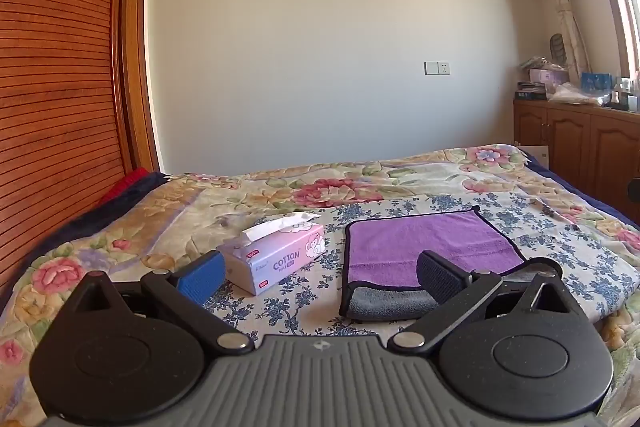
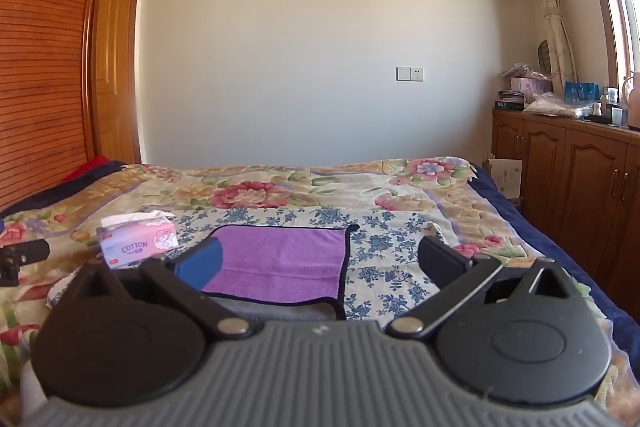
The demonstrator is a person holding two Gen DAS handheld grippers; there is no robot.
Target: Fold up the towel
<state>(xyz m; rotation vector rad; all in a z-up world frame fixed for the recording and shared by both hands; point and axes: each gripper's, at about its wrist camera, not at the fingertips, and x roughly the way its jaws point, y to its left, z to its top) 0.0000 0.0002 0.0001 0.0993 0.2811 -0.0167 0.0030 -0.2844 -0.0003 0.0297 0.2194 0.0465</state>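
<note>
A purple towel [image 1: 424, 245] with dark trim and a grey underside lies on the flowered bed cover, folded over so a grey strip shows at its near edge. It also shows in the right wrist view [image 2: 280, 259]. My left gripper [image 1: 320, 271] is open and empty, just short of the towel's near left corner, its right finger over the near edge. My right gripper [image 2: 320, 263] is open and empty, above the towel's near right part, its left finger over the towel. A part of the left gripper [image 2: 20, 259] shows at the far left of the right wrist view.
A pink tissue box [image 1: 276, 255] marked COTTON stands left of the towel, close to my left gripper's left finger; it also shows in the right wrist view [image 2: 138, 245]. Wooden cabinets [image 2: 580, 179] with clutter stand right of the bed. A slatted wardrobe [image 1: 52, 87] is on the left.
</note>
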